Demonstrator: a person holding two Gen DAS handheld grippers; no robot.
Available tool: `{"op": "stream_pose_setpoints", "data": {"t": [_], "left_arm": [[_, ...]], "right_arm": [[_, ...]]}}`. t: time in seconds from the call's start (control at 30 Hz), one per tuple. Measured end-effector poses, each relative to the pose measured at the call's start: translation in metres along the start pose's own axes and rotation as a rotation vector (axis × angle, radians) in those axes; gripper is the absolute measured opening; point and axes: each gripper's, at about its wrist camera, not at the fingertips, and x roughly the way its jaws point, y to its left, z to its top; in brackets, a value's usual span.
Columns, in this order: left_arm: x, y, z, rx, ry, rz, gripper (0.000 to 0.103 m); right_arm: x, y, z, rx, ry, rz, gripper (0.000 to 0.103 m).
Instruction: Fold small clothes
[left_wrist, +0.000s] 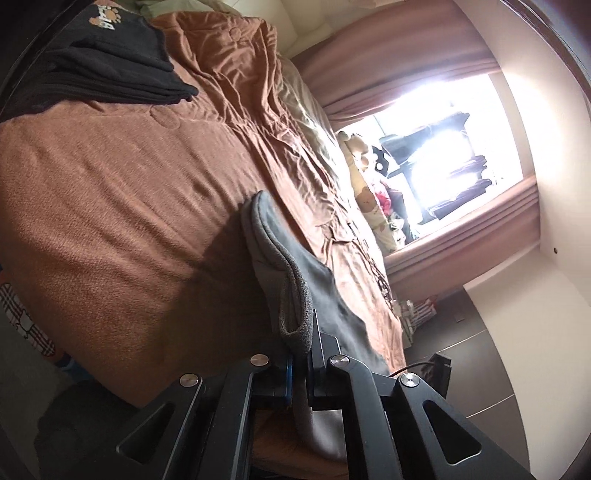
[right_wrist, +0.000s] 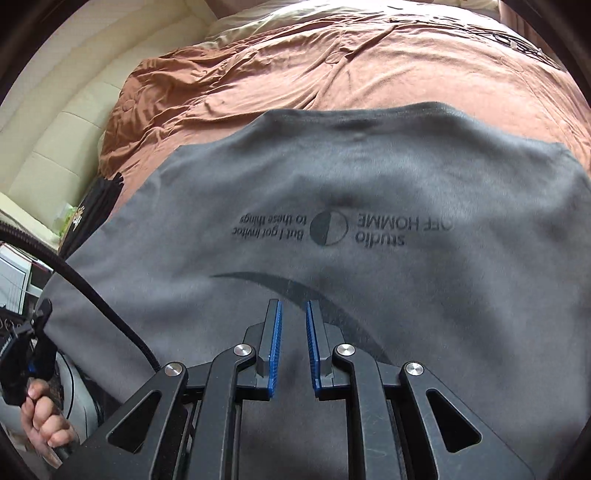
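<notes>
A grey T-shirt (right_wrist: 332, 177) with dark print lies spread on the brown bedspread (right_wrist: 258, 85), print side up. My right gripper (right_wrist: 293, 332) hovers over its lower middle. Its blue pads (right_wrist: 275, 339) stand a narrow gap apart with nothing between them. In the left wrist view my left gripper (left_wrist: 301, 343) is shut on a folded edge of the grey T-shirt (left_wrist: 273, 258), and the cloth stands up from the brown bedspread (left_wrist: 110, 203). In the right wrist view a hand (right_wrist: 40, 417) holds the left gripper's handle at the shirt's left side.
A stack of folded black clothes (left_wrist: 110, 74) lies on the bed; in the right wrist view the black clothes (right_wrist: 92, 206) are past the shirt's left edge. A black cable (right_wrist: 92, 295) crosses the shirt's left part. Stuffed toys (left_wrist: 369, 184) sit by the bright window (left_wrist: 443, 155).
</notes>
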Motion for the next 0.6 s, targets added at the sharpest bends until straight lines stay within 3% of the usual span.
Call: {"op": "stream_pose_setpoints", "data": {"t": [0.4, 0.6], "left_arm": [[0.017, -0.048, 0.023, 0.031, 0.024, -0.119, 0.004], [0.03, -0.079, 0.025, 0.051, 0.047, -0.172, 0.004]], "right_arm": [[-0.011, 0.016, -0.059, -0.033, -0.002, -0.019, 0.01], [-0.02, 0.017, -0.079, -0.02, -0.012, 0.015, 0.01]]}}
